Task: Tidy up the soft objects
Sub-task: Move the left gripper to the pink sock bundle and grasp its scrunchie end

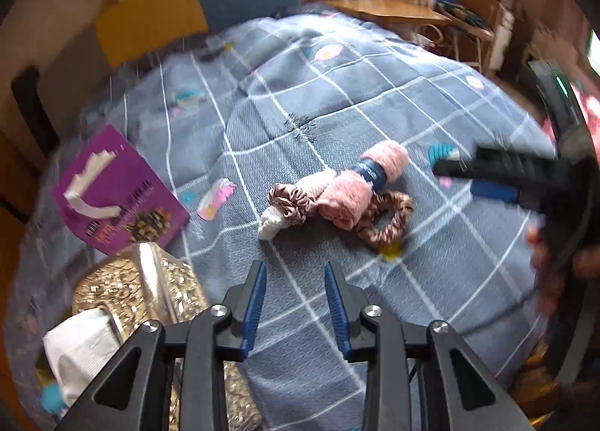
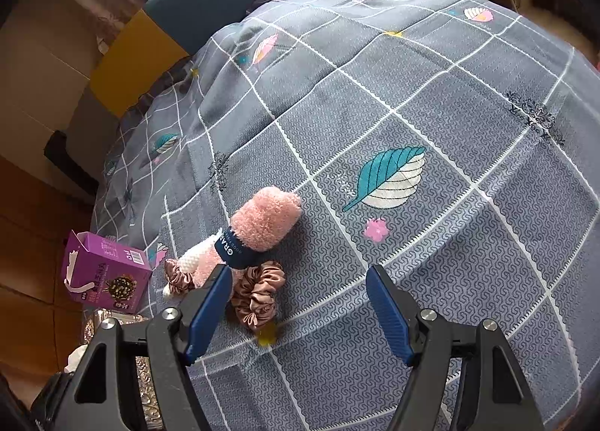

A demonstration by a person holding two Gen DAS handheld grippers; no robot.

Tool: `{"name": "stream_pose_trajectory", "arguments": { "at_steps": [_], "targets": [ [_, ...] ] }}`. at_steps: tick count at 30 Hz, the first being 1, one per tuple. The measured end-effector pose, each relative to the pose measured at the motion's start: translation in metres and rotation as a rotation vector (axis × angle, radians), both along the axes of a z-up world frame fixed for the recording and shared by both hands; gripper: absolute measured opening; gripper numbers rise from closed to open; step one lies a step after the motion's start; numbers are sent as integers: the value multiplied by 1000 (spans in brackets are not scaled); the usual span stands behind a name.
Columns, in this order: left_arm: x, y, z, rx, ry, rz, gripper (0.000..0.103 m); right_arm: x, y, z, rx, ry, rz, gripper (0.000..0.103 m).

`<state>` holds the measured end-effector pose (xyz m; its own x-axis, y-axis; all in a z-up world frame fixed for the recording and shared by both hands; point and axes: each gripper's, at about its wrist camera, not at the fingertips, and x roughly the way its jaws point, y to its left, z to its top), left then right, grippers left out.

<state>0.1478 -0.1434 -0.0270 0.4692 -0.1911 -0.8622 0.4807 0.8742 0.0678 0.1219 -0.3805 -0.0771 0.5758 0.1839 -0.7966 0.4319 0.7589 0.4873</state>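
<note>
Beside the pink towel roll (image 2: 262, 223) lie scrunchies (image 2: 257, 294) and a purple box (image 2: 107, 273).

on the grey checked quilt (image 2: 431, 101) a pink fluffy rolled towel with a navy band (image 2: 262, 225) lies touching a brown satin scrunchie (image 2: 258, 296) on its near side, with a purple cardboard box (image 2: 105, 273) to their left, beside an ornate gold tissue box (image 1: 135, 288).

Pink towel roll (image 1: 360, 183) beside scrunchies (image 1: 386, 217)
</note>
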Motion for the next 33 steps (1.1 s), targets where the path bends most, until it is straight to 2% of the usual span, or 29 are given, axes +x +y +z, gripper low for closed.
{"name": "stream_pose_trajectory", "arguments": {
  "at_steps": [6, 14, 18, 20, 24, 26, 30, 33],
  "targets": [
    [47, -2, 7, -56, 72, 87, 31, 0, -1, -1, 20, 1, 2, 75],
    [83, -24, -16, -59, 152, 156, 31, 0, 0, 0, 40, -8, 10, 75],
    [98, -43, -33, -13, 152, 127, 33, 0, -1, -2, 58, -6, 10, 75],
    [106, -49, -44, 1, 181, 115, 34, 0, -1, -3, 64, -5, 12, 75],
    [115, -60, -63, 68, 175, 69, 41, 0, 0, -4, 75, -6, 19, 75],
    [120, -59, -67, 59, 170, 71, 42, 0, 0, -5, 79, -5, 22, 75],
    [129, -51, -74, 11, 236, 100, 42, 2, 0, -6, 87, -2, 21, 75],
    [128, -50, -77, -1, 245, 112, 42, 2, -1, -6, 83, -3, 19, 75]
  ]
}}
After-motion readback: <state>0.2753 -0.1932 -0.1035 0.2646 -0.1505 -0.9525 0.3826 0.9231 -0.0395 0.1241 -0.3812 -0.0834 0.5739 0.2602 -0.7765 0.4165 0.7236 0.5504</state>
